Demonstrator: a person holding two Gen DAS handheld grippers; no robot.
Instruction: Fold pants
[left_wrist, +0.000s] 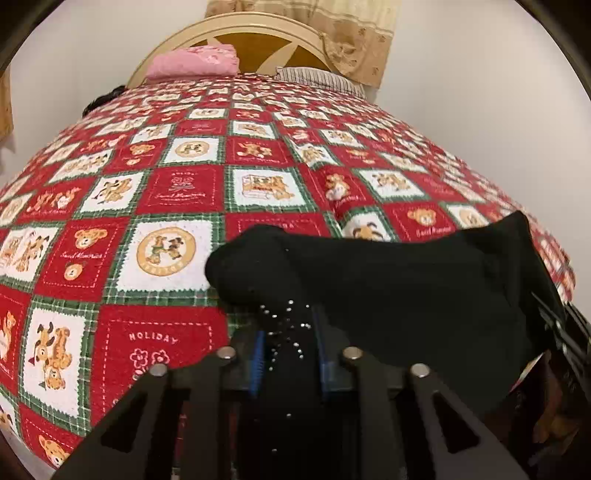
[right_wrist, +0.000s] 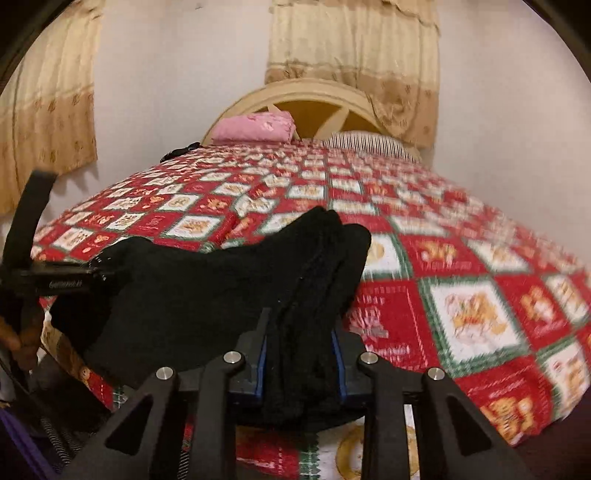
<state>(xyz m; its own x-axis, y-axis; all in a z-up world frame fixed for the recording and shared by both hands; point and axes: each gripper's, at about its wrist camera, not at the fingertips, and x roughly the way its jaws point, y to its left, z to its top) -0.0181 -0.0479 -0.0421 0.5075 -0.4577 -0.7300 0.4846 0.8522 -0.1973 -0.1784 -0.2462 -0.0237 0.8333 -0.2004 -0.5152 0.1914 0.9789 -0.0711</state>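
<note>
Your left gripper (left_wrist: 288, 354) was clamped on a bunch of the black pants (left_wrist: 388, 288), the cloth with its small shiny studs pinched between the blue pads (left_wrist: 258, 354), and your right gripper (right_wrist: 301, 354) was likewise closed on a thick gather of the same black fabric. No earlier view was there to compare against, so only the grips as they stood could be read. The pants hung and draped between your two tools at the near edge of the bed, above the red-and-white holiday quilt (left_wrist: 155, 192), one bunched end bulging out toward the quilt in each wrist view; they were not yet spread flat. Beyond, a pink folded cloth (left_wrist: 192, 64) lay by the headboard (left_wrist: 258, 26), well apart from the work. You seemed to be at the opening step: garment picked up at two points, ready to be laid out. The next move likely called for drawing your hands apart to tension the cloth, then lowering it onto the quilt so the legs lay straight before any fold. The right wrist view was blurred, so its exact hold on seams or waistband could not be told.
</note>
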